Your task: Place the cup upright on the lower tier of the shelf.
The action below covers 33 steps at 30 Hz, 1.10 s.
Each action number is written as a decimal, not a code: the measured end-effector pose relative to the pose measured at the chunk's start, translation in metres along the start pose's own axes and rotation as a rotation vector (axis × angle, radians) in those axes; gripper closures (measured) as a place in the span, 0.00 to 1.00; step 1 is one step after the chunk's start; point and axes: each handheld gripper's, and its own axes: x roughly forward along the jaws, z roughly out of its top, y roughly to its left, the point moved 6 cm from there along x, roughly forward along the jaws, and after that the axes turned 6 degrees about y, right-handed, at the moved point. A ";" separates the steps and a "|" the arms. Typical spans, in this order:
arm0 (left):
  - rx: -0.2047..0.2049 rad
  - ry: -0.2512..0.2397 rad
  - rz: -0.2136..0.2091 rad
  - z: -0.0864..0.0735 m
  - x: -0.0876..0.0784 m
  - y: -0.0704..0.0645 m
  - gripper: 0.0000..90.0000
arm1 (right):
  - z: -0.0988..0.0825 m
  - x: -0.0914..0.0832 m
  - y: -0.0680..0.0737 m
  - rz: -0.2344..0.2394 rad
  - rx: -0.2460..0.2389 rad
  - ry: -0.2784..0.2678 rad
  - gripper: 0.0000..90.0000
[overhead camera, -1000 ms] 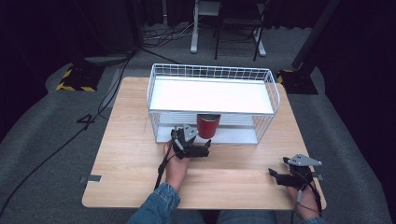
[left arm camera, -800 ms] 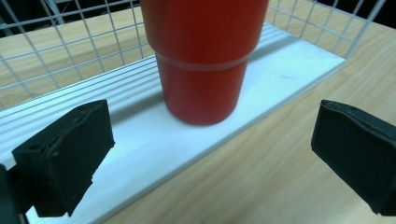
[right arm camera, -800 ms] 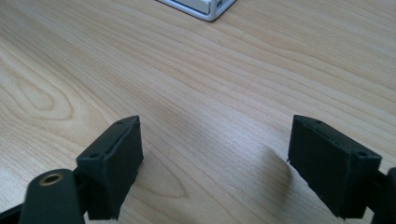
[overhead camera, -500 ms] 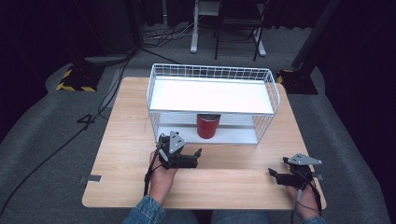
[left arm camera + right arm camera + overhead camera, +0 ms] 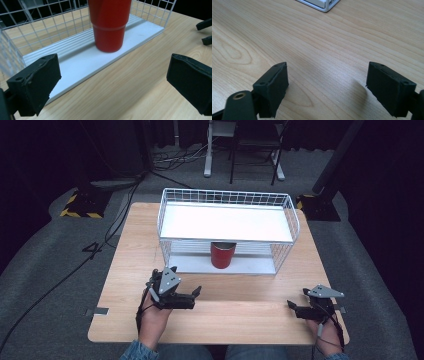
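Left hand-held gripper I see spread wide and empty, near the red cup on the wire rack's lower shelf; right hand-held gripper likewise wide, empty, over the surface.

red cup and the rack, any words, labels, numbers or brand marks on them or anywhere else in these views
None can be read.
red cup: plain surface, no print in the left gripper view or the high view.
white wire rack: no label or number.
wooden table: bare grain only.
left gripper and right gripper: no markings legible.
yellow and black striped base on the floor: hazard stripes, no text.
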 end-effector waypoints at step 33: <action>-0.092 0.226 -0.043 -0.095 -0.031 0.061 0.00 | 0.000 -0.001 0.002 0.004 -0.016 -0.005 0.20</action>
